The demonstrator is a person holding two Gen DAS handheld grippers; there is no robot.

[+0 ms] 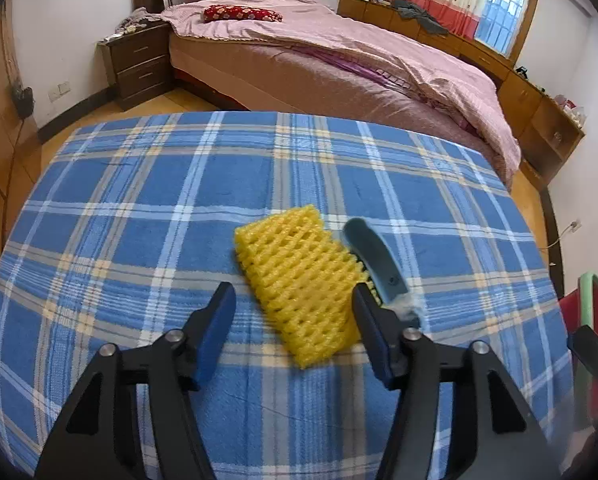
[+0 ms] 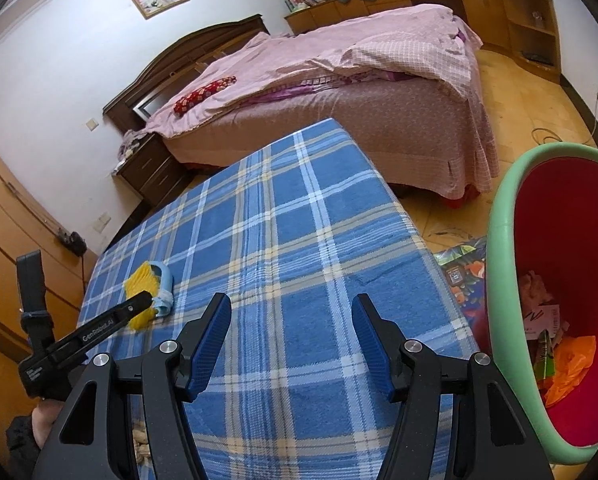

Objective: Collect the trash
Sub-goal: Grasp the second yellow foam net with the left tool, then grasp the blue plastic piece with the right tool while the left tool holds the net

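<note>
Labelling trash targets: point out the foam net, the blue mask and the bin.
foam net (image 1: 299, 280), left wrist view, middle of the mesh.
blue mask (image 1: 373, 256), left wrist view, its middle.
bin (image 2: 499, 236), right wrist view, green rim.

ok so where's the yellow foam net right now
The yellow foam net lies on the blue plaid tablecloth, just ahead of the open left gripper, touching a light blue mask on its right.

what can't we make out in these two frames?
- Blue object beside the yellow foam net: left wrist view, its near end is blurred and hidden behind the left gripper finger; identity unclear.
- Bin contents: right wrist view, rim and frame edge cut them off.
- Peanut-like bits: right wrist view, mostly hidden behind the right gripper.
</note>
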